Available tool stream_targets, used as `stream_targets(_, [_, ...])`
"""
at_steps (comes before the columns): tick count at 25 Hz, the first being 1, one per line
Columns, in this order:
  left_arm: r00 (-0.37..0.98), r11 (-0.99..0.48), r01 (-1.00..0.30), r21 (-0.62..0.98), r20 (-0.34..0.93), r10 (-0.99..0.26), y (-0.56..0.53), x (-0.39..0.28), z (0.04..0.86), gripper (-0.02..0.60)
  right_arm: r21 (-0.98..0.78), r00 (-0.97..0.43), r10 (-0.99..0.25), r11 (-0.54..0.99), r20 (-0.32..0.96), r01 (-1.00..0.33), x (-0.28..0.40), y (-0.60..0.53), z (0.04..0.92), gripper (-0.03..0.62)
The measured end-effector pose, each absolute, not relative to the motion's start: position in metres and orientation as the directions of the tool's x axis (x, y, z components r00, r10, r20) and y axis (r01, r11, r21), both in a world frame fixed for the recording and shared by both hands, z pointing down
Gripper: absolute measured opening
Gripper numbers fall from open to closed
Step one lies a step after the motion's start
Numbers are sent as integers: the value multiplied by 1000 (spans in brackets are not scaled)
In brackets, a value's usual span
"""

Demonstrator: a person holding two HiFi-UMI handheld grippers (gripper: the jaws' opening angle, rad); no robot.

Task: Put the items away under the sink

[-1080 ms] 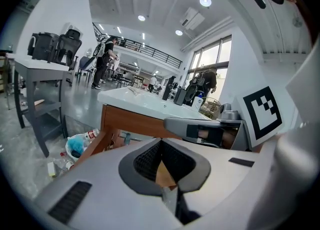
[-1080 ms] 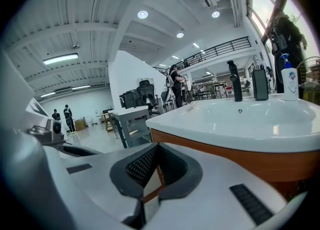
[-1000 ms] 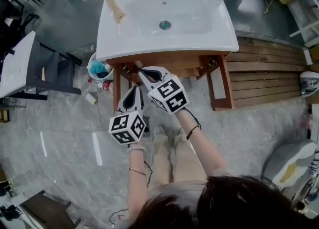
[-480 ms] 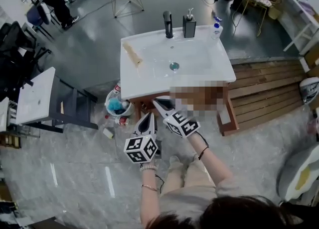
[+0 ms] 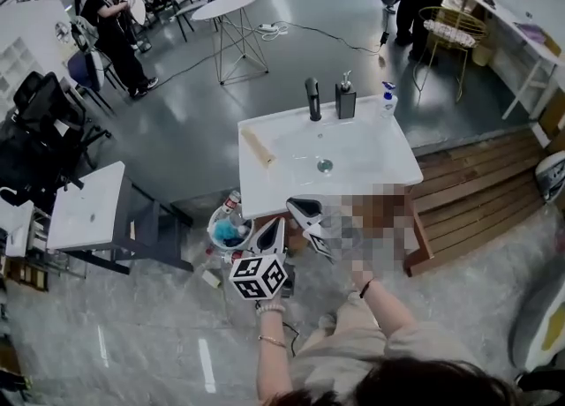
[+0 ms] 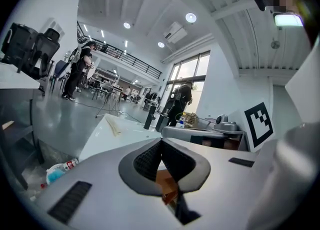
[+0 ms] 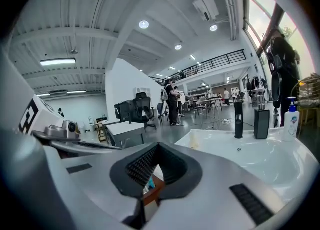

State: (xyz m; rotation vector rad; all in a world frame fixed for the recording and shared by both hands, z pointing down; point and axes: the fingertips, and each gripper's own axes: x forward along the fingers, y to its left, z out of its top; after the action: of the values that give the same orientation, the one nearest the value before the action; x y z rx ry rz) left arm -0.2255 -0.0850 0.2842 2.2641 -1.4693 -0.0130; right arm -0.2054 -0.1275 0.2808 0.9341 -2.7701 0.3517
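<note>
Holding the left hand-held gripper [image 5: 276, 228] and right hand-held gripper [image 5: 298, 207] pressed together, empty, before the sink [image 5: 388, 166]. Bucket [image 5: 214, 233] of stuff sits on the floor, near the left one's 9 o'clock, so I'd guess left goes.

Lighting: bright, even, indoor. Sources: round ceiling lamps [image 6: 190, 17] and a strip light [image 7: 57, 62] overhead. Daylight comes through tall windows [image 6: 192, 71], blown out to white. Glare: pale reflections on the polished floor [image 5: 177, 131] and a sheen on the white sink [image 5: 371, 166]. Shadows: soft, under the furniture. Distortion: strong fisheye with dark corners in both gripper views; the head view bends at its edges. Focus: close foreground slightly soft, distance clearer. Mosaic patches overlay the head view and the left gripper view.
</note>
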Motion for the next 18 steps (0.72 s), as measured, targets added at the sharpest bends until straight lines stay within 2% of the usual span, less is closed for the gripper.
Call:
stream_targets(5, [442, -358, -867, 347, 203, -874, -104, -235, 269, 3, -154, -791, -559, 783, 249, -603, -217, -147, 271, 17])
stream_targets(18, [360, -260, -886, 383, 217, -907, -178, -264, 279, 3, -202, -841, -459, 829, 284, -521, -233, -224, 285, 17])
